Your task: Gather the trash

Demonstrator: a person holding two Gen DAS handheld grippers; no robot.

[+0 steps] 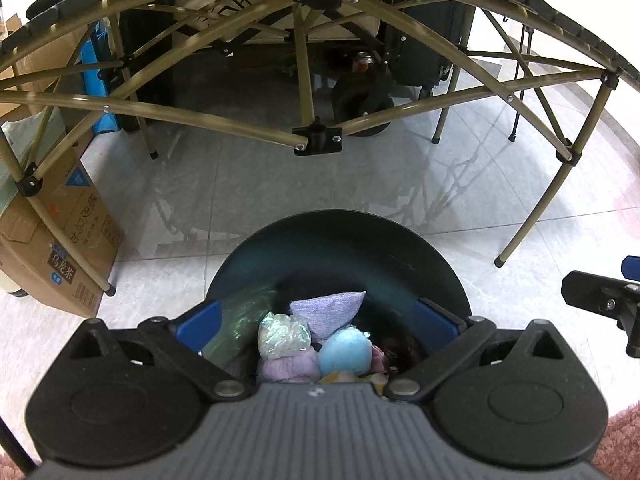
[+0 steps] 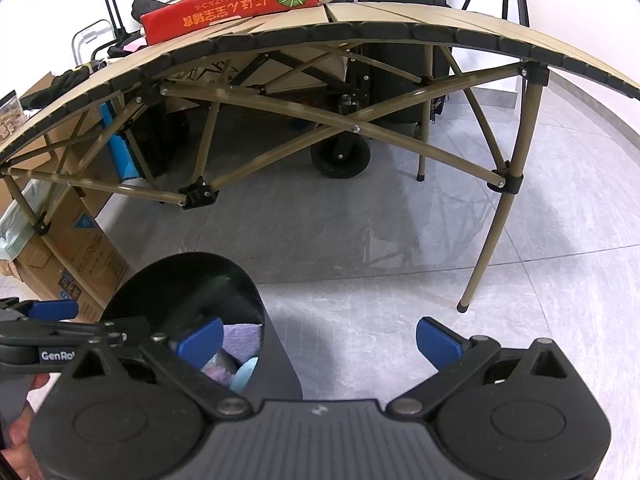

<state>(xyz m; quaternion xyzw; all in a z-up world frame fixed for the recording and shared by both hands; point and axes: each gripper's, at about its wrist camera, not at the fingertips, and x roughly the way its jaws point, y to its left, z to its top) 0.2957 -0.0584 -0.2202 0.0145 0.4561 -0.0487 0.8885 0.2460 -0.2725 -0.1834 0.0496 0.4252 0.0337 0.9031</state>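
A black round bin (image 1: 340, 248) stands on the floor right below my left gripper (image 1: 318, 322). That gripper is open, its blue pads (image 1: 200, 324) spread over the bin's mouth with nothing pressed between them. Inside the bin lie a crumpled clear plastic wad (image 1: 282, 334), a purple packet (image 1: 328, 308), a light blue ball (image 1: 346, 352) and a lavender cloth (image 1: 288, 368). My right gripper (image 2: 320, 340) is open and empty, hanging over bare floor just right of the bin (image 2: 180, 280). It also shows at the right edge of the left wrist view.
A tan folding table (image 2: 360, 20) arches over the far side, its legs (image 2: 492, 240) standing on the grey tiles. A red box (image 2: 232, 8) lies on top. Cardboard boxes (image 1: 64, 240) stand at the left, a wagon wheel (image 2: 340, 158) behind. A pink rug (image 1: 624, 440) lies at the near right.
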